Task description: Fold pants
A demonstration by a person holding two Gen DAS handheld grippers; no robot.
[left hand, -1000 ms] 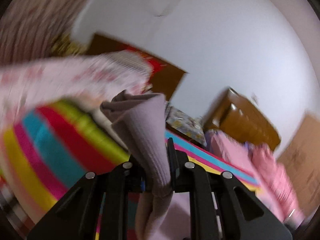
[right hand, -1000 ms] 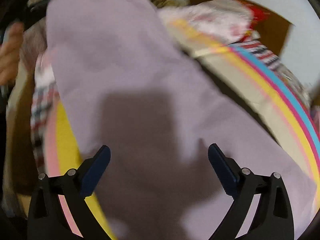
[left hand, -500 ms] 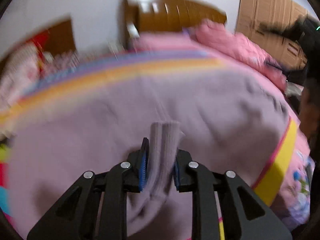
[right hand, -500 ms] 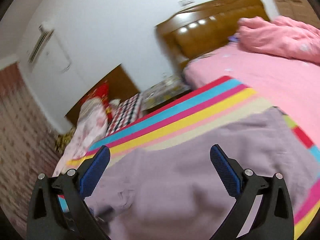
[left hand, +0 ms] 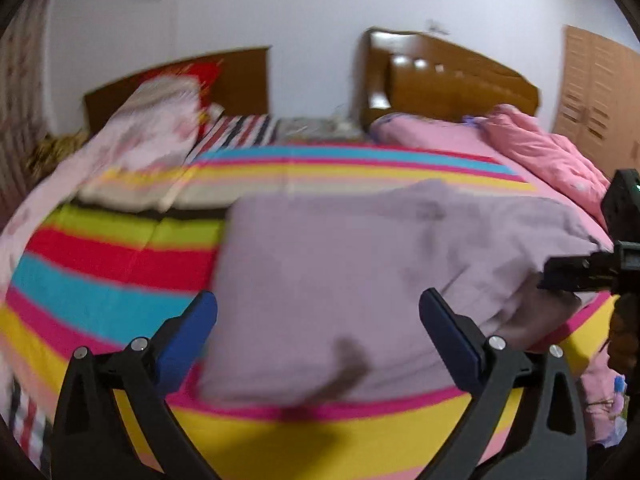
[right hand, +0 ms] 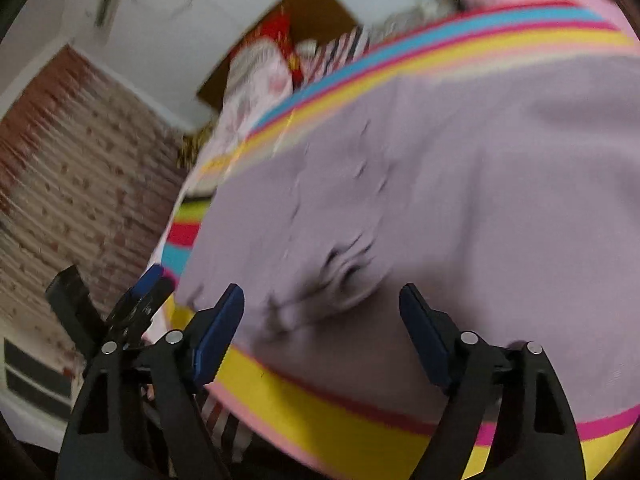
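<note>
Lilac pants (left hand: 360, 280) flat on striped blanket (left hand: 100, 264), both claws spread above near edge

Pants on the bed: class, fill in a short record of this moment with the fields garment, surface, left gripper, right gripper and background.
garment: lilac pants lying spread on the bed, wrinkled near the front edge
surface: striped blanket in red, blue, yellow and pink
left gripper: left gripper open, holding nothing, over the pants
right gripper: right gripper open, holding nothing, over the pants
background: wooden headboard, pink quilt, white wall
</note>
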